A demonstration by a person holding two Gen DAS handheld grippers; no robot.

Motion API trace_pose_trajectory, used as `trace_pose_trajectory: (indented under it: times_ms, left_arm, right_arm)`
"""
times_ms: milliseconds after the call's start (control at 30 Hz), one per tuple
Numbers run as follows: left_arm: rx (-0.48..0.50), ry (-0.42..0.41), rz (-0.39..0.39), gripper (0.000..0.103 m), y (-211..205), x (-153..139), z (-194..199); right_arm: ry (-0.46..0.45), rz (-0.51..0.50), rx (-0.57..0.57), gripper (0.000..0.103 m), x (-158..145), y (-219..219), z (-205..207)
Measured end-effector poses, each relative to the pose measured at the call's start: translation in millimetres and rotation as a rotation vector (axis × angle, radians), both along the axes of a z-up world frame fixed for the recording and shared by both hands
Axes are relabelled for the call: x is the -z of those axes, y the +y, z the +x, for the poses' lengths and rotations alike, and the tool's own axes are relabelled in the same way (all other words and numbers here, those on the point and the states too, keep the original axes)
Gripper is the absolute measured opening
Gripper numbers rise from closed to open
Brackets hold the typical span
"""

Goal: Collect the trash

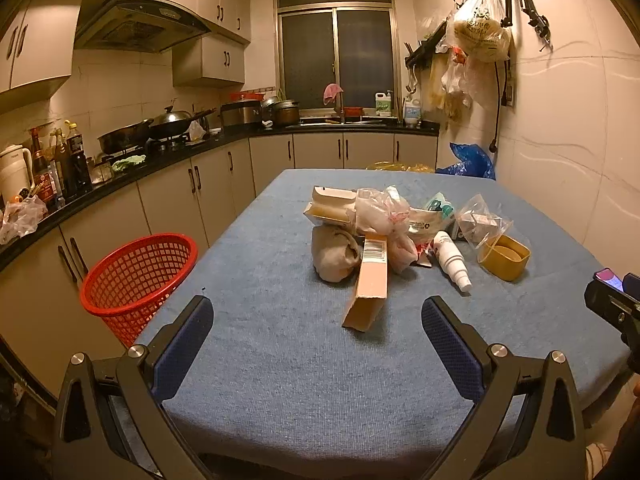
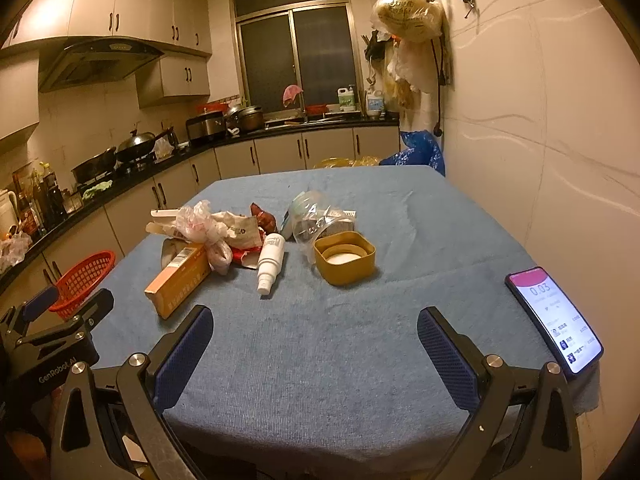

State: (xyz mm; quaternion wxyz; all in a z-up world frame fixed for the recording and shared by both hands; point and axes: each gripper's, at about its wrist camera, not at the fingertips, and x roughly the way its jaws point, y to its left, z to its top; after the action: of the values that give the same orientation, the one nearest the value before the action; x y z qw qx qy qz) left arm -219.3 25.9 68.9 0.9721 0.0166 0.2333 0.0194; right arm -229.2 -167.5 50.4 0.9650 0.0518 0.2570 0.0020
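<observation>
With the left gripper (image 1: 317,334) and right gripper (image 2: 315,338) both spread wide and empty over the blue-covered counter (image 1: 280,360), the trash pile sits mid-counter, where the nearest orange carton (image 1: 369,284) looks light and stiff, best pinched across its narrow sides.

Both wrist views low at near worktop (image 1: 280,380) edge, facing window (image 2: 296,52); right view set further right; shared: trash pile (image 1: 372,228), basket (image 2: 80,280).
</observation>
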Motion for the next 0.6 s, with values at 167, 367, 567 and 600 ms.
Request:
trace_pose_trajectory:
  times_ms: [167, 367, 567, 600]
  left_arm:
    - [0.001, 0.004, 0.0, 0.103, -0.4, 1.2, 0.8]
    - [-0.003, 0.011, 0.003, 0.103, -1.1, 4.8, 2.4]
    - [-0.005, 0.009, 0.005, 0.103, -1.2, 6.0, 2.6]
    - [-0.007, 0.01, 0.006, 0.103, -1.4, 6.3, 2.9]
  right_arm:
    - [0.014, 0.007, -0.005, 0.103, 2.5, -0.3, 1.8]
    - [0.02, 0.008, -0.008, 0.103, 3.5, 1.5, 3.3]
    - [0.026, 0.013, -0.005, 0.103, 4.9, 0.6, 4.3]
    - [0.03, 0.016, -0.006, 0.103, 5.3, 0.4, 4.7]
